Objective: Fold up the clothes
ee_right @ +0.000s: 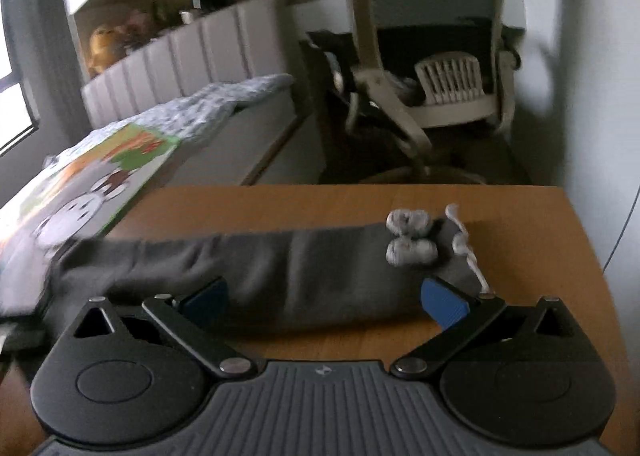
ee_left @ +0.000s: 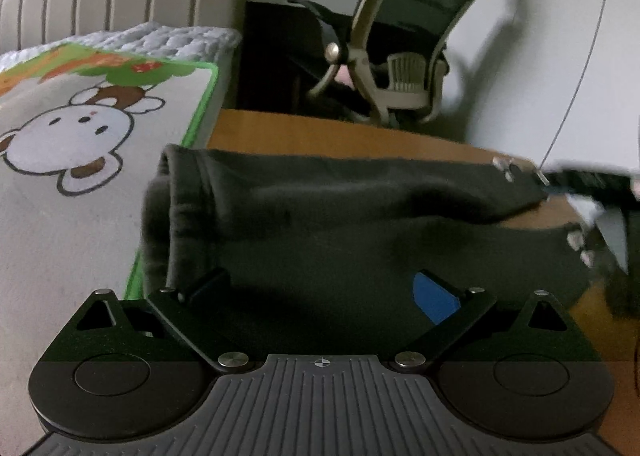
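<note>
While both views smear with motion blur, here is the layout, line by line.

Garment: a dark grey sweatshirt-like garment [ee_right: 256,268] lies stretched in a long band across the wooden surface [ee_right: 360,203], its left end hanging past the surface's left edge toward the bed.
Cuff end: in the left wrist view the garment [ee_left: 340,223] shows a thick rolled hem at its left end, bunched and raised.
Left tool: the left tool [ee_left: 320,292] has its fingers spread wide, low over the dark cloth, one blue pad [ee_left: 434,298] showing; nothing pinched between them.
Right tool: the right tool [ee_right: 324,300] is spread wide too, straddling the near edge of the garment, blue pads on each side, gripping nothing.
Other tool seen: in the left view the right tool [ee_left: 588,183] appears blurred at the garment's far right end.
Bed: a monkey-print blanket [ee_left: 72,127] lies just left of the surface.
Background: an office chair [ee_right: 440,67] stands beyond the surface.
</note>
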A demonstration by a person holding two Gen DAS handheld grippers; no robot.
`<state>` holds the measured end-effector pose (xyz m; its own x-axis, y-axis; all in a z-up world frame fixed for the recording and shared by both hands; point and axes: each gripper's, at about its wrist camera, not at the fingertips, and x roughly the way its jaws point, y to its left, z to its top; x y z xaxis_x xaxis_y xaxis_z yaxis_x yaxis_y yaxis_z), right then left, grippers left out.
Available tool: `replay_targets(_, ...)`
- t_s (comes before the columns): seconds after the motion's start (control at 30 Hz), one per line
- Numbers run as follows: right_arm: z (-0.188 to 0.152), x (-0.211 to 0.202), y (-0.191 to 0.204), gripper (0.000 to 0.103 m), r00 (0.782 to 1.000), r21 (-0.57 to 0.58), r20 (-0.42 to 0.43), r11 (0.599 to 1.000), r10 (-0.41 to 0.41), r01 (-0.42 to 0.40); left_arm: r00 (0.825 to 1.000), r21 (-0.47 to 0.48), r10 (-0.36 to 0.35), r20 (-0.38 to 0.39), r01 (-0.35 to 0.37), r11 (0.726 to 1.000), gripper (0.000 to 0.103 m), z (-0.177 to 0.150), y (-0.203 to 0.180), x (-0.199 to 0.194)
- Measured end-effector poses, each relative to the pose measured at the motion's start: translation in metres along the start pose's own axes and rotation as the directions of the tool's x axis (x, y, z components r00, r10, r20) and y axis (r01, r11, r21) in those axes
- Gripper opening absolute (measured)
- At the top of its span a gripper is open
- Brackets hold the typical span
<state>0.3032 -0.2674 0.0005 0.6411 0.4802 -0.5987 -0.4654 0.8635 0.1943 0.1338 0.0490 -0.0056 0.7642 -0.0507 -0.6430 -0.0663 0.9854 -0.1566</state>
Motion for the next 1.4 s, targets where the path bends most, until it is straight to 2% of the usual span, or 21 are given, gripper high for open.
replay_targets(0.13,0.018,0.037,-0.01,0.103,0.999,0.051,-0.041,0.998,-0.019,0.021,1.0,0.018,0.018,-0.003,-0.018,1.0,0.101,-0.005,-0.002,0.001)
replay_targets(0.2,0.013,0.032,-0.011,0.103,0.998,0.042,-0.051,0.999,-0.022,0.024,1.0,0.006,0.013,0.001,-0.013,1.0,0.101,-0.006,0.0,0.001)
replay_targets(0.27,0.007,0.025,-0.011,0.103,0.996,-0.01,-0.067,0.998,-0.065,0.065,1.0,0.004,0.009,0.005,-0.009,1.0,0.102,-0.007,0.0,0.001)
replay_targets(0.4,-0.009,-0.004,-0.013,0.103,0.992,-0.055,-0.009,0.991,-0.126,0.126,1.0,-0.002,0.016,0.019,-0.016,1.0,0.103,-0.009,-0.004,0.001)
replay_targets(0.6,-0.055,-0.079,-0.002,0.103,0.996,-0.066,0.066,0.996,-0.064,0.068,0.997,-0.013,0.049,0.062,-0.048,0.999,0.103,-0.027,-0.021,-0.024)
replay_targets(0.7,-0.085,-0.105,0.006,0.103,0.993,-0.048,0.071,0.994,-0.09,0.094,0.994,-0.008,0.058,0.092,-0.058,0.998,0.103,-0.045,-0.039,-0.041)
replay_targets(0.8,-0.108,-0.121,0.017,0.103,0.99,-0.007,0.05,0.991,-0.133,0.133,0.994,0.014,0.063,0.09,-0.065,0.998,0.103,-0.064,-0.058,-0.053)
replay_targets(0.93,-0.125,-0.142,0.031,0.103,0.986,0.019,0.092,0.991,-0.136,0.134,0.996,0.01,0.069,0.063,-0.07,0.998,0.103,-0.079,-0.072,-0.063)
replay_targets(1.0,-0.132,-0.147,0.036,0.103,0.988,0.019,0.074,0.991,-0.136,0.135,0.996,0.001,0.08,0.048,-0.08,0.997,0.103,-0.085,-0.077,-0.067)
replay_targets(1.1,-0.142,-0.154,0.042,0.103,0.988,0.022,0.025,0.988,-0.155,0.155,0.991,0.0,0.133,0.03,-0.133,0.991,0.103,-0.093,-0.082,-0.073)
replay_targets(1.27,-0.156,-0.164,0.049,0.103,0.988,0.031,-0.023,0.988,-0.154,0.154,0.976,0.028,0.216,0.005,-0.216,0.976,0.103,-0.099,-0.092,-0.074)
replay_targets(1.4,-0.16,-0.167,0.056,0.103,0.986,0.009,-0.036,0.987,-0.16,0.161,0.974,0.022,0.228,0.006,-0.228,0.973,0.103,-0.099,-0.093,-0.076)
